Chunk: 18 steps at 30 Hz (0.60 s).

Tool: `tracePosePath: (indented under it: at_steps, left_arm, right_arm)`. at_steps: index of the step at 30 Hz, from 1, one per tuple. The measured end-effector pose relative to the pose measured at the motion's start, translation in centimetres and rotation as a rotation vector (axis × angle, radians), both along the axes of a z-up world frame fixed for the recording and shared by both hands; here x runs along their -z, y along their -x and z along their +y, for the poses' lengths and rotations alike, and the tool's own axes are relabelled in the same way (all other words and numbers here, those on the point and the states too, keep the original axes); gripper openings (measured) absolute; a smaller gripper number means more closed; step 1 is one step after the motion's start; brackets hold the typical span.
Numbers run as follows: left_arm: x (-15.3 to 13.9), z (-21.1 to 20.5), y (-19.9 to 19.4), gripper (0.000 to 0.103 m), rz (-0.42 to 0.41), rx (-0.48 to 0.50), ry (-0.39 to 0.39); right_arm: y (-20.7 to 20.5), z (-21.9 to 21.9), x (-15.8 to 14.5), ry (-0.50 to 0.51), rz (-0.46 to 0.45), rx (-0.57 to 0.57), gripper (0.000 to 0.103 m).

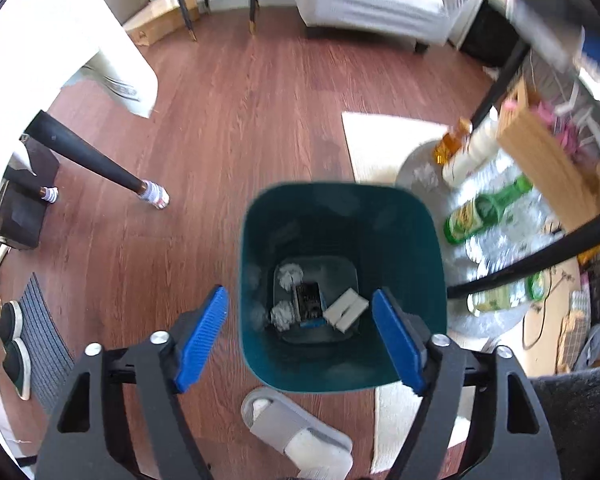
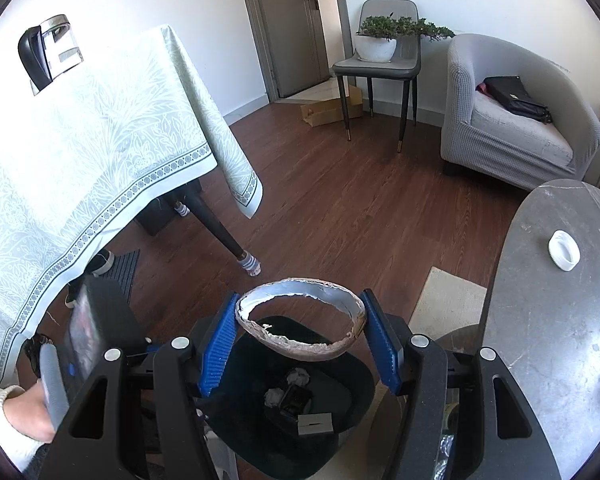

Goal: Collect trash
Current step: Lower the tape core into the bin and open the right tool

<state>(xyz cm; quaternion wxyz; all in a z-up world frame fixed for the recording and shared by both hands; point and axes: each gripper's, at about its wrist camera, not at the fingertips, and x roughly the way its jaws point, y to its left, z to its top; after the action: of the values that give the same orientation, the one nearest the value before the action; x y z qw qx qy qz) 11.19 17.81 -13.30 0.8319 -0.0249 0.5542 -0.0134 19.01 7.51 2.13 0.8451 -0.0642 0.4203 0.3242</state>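
- Left gripper (image 1: 300,344) hangs empty, blue pads spread wide over the teal bin (image 1: 342,368), which holds crumpled paper and small boxes.
- Right gripper (image 2: 300,338) pinches a torn foil-lined ring (image 2: 300,350) at its 9 and 3 o'clock edges, above the bin (image 2: 352,384).
- The ring looks light and flimsy; a hard squeeze would likely buckle it.

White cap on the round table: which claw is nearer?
Right. The right claw, holding the torn ring, is beside the table; the cap lies ahead-right. The left claw hangs over the bin.
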Motion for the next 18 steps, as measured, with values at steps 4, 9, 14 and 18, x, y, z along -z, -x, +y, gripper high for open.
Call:
tracePosePath:
  at_steps: [4, 9, 14, 18]
  left_arm:
    - [-2.6, 1.5, 0.3, 0.068, -0.080, -0.045, 0.031]
    - [-5.5, 3.1, 0.6, 0.057, -0.162, -0.096, 0.067]
    - [-7.5, 3.9, 0.7, 0.045, -0.221, -0.125, 0.093]
    - [-8.7, 3.5, 0.7, 0.038, -0.251, -0.123, 0.097]
  right_arm:
    - [0.0, 0.9, 1.4, 0.035, 0.024, -0.013, 0.061]
    - [0.2, 1.7, 3.2, 0.065, 0.061, -0.034, 0.061]
    - [0.7, 2.4, 5.6, 0.097, 0.121, -0.061, 0.061]
    - [1.1, 3.1, 7.6, 0.130, 0.161, -0.079, 0.061]
